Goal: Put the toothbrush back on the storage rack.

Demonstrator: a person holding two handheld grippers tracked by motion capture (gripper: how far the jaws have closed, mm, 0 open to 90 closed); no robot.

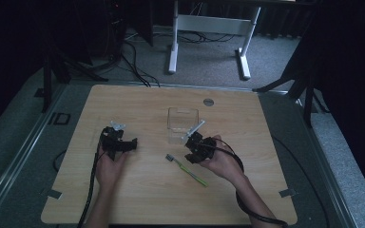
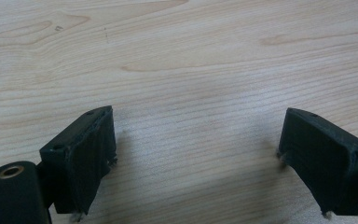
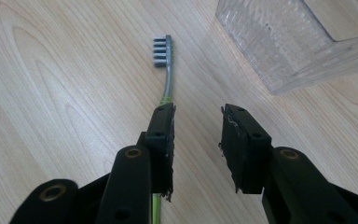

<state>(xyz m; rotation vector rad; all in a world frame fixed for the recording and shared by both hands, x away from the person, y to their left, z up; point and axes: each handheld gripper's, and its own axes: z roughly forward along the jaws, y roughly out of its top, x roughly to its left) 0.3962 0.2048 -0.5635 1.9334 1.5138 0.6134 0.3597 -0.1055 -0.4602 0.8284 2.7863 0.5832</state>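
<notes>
A toothbrush (image 1: 186,169) with a green handle and grey bristled head (image 3: 163,50) lies flat on the wooden table (image 1: 142,107). My right gripper (image 3: 198,112) hovers low beside it, open, with bare wood in the gap. The brush handle runs under its left finger (image 3: 162,135), outside the gap. In the high view this gripper (image 1: 195,149) sits just right of the brush head. My left gripper (image 1: 126,142) rests at the table's left half, open wide over bare wood (image 2: 196,116), holding nothing.
A clear plastic box (image 1: 183,124) stands open-topped just beyond the right gripper, its corner near the jaws (image 3: 289,51). A round grey cap (image 1: 208,102) is set into the table's far side. Cables trail from both grippers toward the near edge.
</notes>
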